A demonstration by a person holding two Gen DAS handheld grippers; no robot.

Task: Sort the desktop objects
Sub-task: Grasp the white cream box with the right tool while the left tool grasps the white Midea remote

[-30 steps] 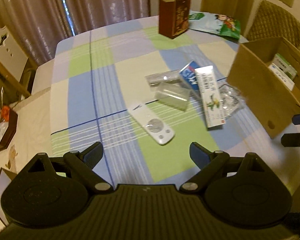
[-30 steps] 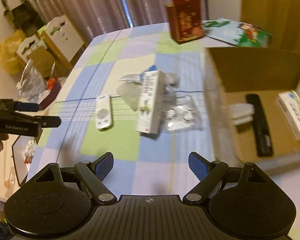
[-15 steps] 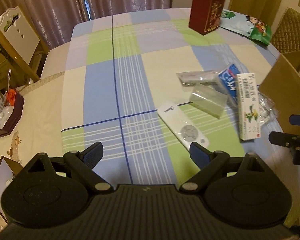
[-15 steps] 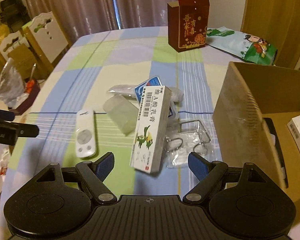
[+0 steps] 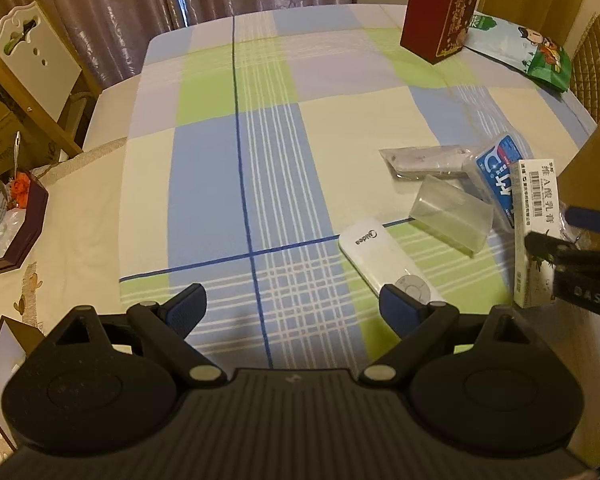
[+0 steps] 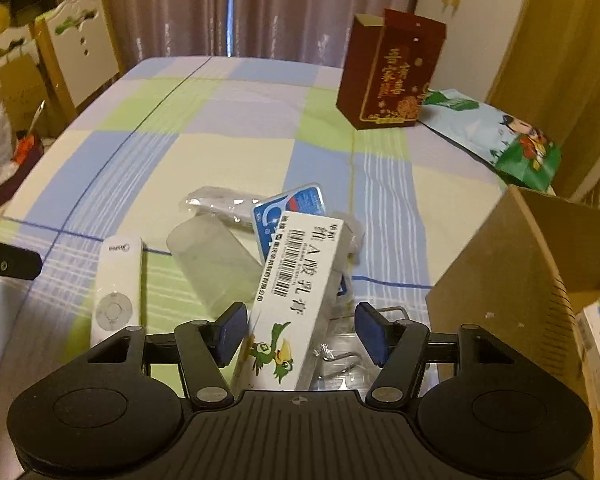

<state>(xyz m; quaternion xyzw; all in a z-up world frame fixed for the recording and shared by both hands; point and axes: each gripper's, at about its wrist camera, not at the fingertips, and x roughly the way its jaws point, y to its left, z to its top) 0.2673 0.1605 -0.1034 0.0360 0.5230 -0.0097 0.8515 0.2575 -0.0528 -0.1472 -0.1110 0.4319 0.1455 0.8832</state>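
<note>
Left wrist view: the left gripper (image 5: 292,300) hangs with its jaws wide and nothing between them, over the checked tablecloth (image 5: 228,184) at the bottom of the frame. The white remote (image 5: 388,262) lies just beyond its right pad. At right centre sit a clear plastic case (image 5: 450,214), a blue packet (image 5: 496,176) and the long white ointment box (image 5: 534,232), with the right gripper (image 5: 556,236) reaching in over that box from the right edge. A cardboard box (image 5: 592,168) shows at the far right.

Right wrist view: the right gripper (image 6: 298,332) is spread wide, its 2 pads on either side of the lower end of the ointment box (image 6: 296,300), apart from it on both sides. The box leans on the blue packet (image 6: 288,208) and a clear bag of metal hooks (image 6: 340,356). The cardboard box (image 6: 500,288) stands at right, already holding some packets.

The step in hand looks like a pick of the ointment box. To do it well, centre the pads on its 2 long faces, keep the right pad clear of the bag, close squarely and lift straight so the leaning pile stays put.
</note>
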